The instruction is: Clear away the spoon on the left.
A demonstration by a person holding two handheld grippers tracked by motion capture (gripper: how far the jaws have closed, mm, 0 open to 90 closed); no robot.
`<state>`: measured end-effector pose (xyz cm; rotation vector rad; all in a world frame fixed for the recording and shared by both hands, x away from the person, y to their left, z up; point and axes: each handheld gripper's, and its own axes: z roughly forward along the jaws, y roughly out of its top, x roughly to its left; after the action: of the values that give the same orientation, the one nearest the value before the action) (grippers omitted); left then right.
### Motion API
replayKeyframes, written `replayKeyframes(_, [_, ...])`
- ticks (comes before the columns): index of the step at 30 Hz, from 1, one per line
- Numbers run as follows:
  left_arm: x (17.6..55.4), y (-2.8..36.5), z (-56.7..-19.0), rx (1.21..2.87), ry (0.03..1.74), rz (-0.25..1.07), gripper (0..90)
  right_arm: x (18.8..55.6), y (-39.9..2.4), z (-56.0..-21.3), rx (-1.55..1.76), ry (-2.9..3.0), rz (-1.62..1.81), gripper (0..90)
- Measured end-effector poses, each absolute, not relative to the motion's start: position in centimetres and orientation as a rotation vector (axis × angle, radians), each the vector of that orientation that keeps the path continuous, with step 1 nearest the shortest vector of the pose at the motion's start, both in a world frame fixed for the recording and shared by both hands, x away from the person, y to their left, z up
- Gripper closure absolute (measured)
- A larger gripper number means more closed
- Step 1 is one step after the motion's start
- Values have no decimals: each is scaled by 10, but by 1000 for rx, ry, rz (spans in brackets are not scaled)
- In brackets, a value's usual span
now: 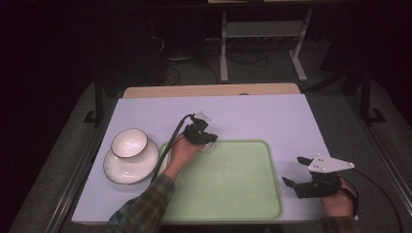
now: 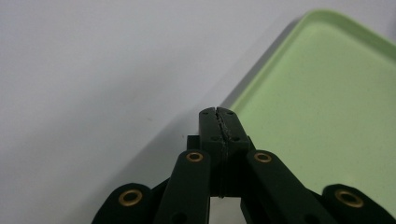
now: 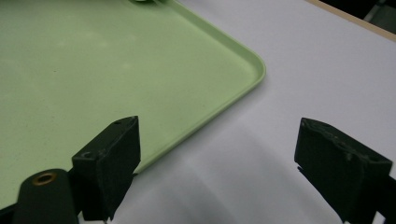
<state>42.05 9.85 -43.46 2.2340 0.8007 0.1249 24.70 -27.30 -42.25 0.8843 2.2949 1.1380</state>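
The left gripper (image 1: pixel 208 138), jaws pressed together on nothing, sits at the green tray's (image 1: pixel 243 194) far-left rim, the right gripper (image 1: pixel 299 171) wide and idle; bowl (image 1: pixel 129 143) and plate (image 1: pixel 121 172) remain untouched on the worktop (image 1: pixel 252 116), so loading seems barely begun.

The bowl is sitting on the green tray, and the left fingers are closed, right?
Not quite. The bowl sits on a white plate on the table, left of the green tray, as the high view shows. The rest is right: the left gripper has its fingers closed together with nothing between them.
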Motion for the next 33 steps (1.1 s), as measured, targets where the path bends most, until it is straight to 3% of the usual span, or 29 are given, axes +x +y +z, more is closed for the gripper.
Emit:
replayKeyframes(13, [399, 106, -442, 2255, 798, 69, 898, 248, -273, -423, 880, 2299, 1127, 134])
replayKeyframes(33, [365, 150, -443, 2241, 806, 43, 899, 247, -273, -423, 884, 2292, 1114, 134])
